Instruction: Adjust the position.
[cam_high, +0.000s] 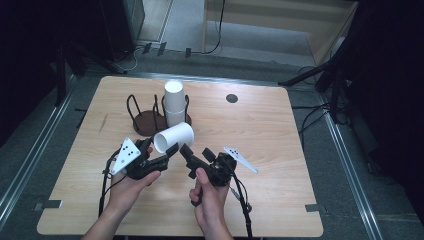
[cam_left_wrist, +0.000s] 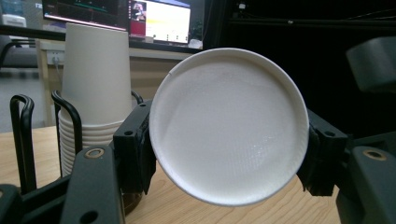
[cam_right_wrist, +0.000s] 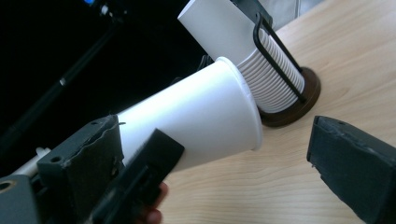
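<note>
Nearest the high camera, two forearms come in from six o'clock, each hand holding a gripper above the near half of the table (cam_high: 280, 150). Closed on a white paper cup (cam_high: 173, 137), the left gripper (cam_high: 161, 154) pinches it near its closed bottom end; in the left gripper view the two pads (cam_left_wrist: 134, 154) press on either side of the cup's round base (cam_left_wrist: 229, 126). That cup lies on its side in the air, off the wood, its rim pointing away toward about one o'clock.

At three o'clock of the cup, the right gripper (cam_high: 195, 157) stands with its jaws wide apart and nothing between them. Its camera looks along the cup's side wall (cam_right_wrist: 196, 116), with one jaw just beside the wall and the other well clear.

Beyond the cup, at twelve o'clock and very close to its rim, a stack of upturned cups (cam_high: 174, 102) sits in a black wire holder (cam_high: 150, 117) on a round dark base. Those wire loops and the stack stand right behind the held cup. Farther off at one o'clock, a dark round hole (cam_high: 231, 98) marks the tabletop. Past the far edge, cables (cam_high: 217, 30) trail over the grey floor.
</note>
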